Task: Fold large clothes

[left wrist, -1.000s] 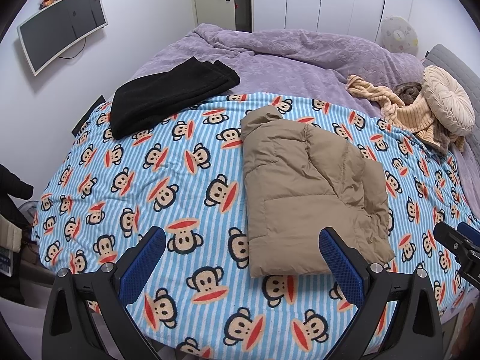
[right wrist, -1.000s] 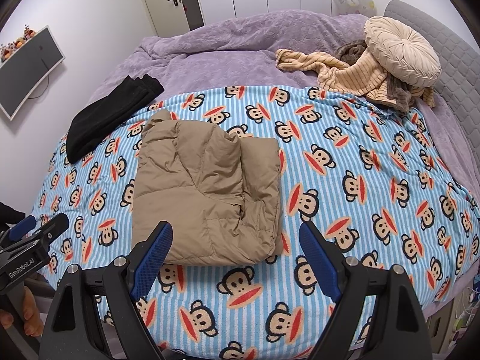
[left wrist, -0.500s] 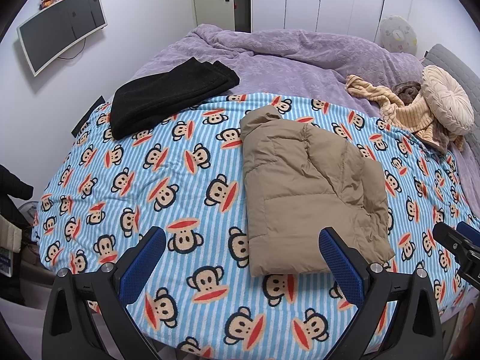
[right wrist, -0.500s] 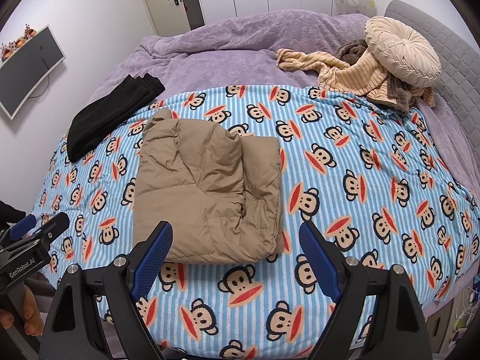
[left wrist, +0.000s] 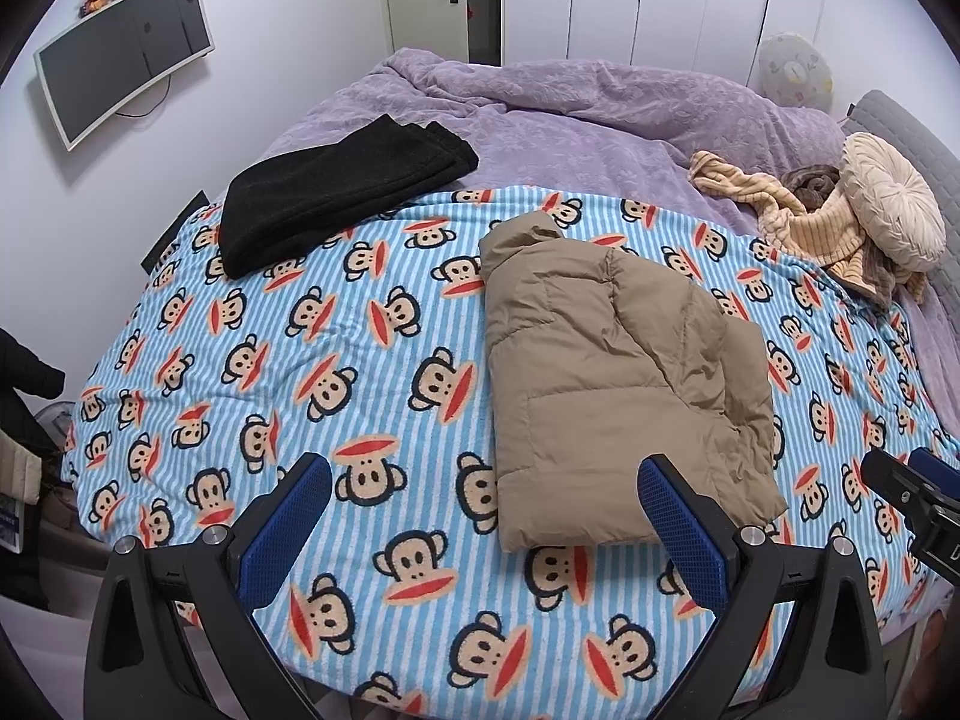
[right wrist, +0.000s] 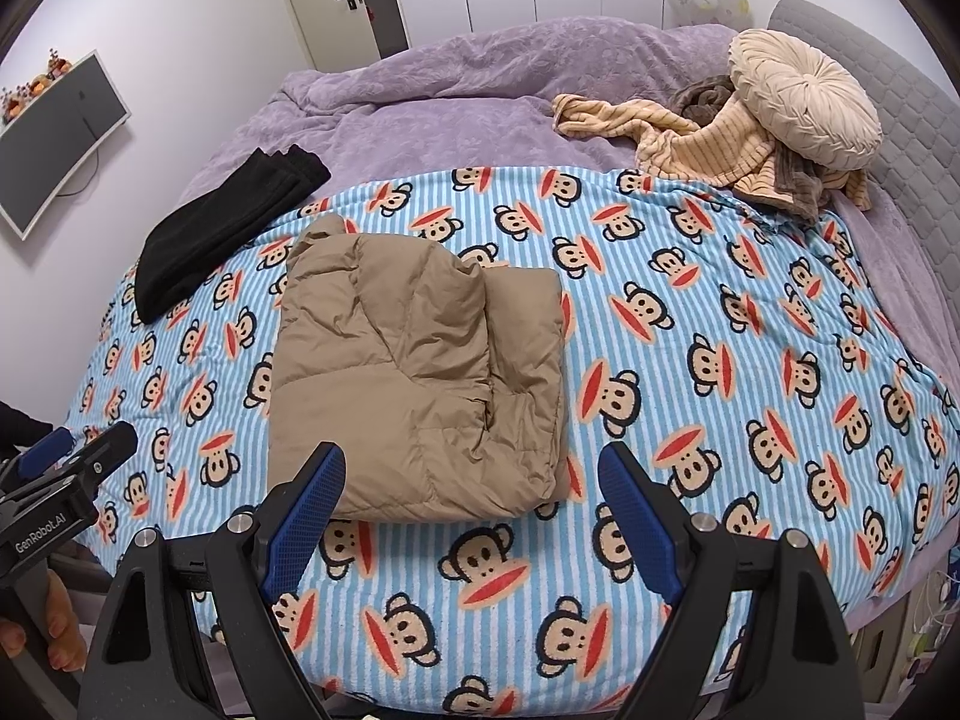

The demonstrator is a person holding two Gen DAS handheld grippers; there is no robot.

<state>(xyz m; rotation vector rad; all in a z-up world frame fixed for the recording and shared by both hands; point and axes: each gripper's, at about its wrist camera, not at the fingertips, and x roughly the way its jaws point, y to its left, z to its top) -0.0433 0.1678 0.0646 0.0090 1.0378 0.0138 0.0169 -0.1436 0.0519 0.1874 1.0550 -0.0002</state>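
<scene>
The tan jacket (left wrist: 618, 384) lies folded into a thick bundle on the monkey blanket (left wrist: 300, 372) that covers the near half of the bed. Both grippers hang above the bed's near edge with their blue pads spread wide and nothing between them. The left gripper (left wrist: 486, 534) has the jacket just ahead and toward its right finger; the right gripper (right wrist: 474, 516) has it just ahead and toward its left finger (right wrist: 306, 510). Neither touches the cloth. Farther ahead and to the left of both lies a folded black garment (left wrist: 336, 192), partly on the purple duvet (left wrist: 570, 114). Far off to the right, by the headboard, a round cushion (right wrist: 804, 108) rests on a striped beige heap (right wrist: 690, 144).
</scene>
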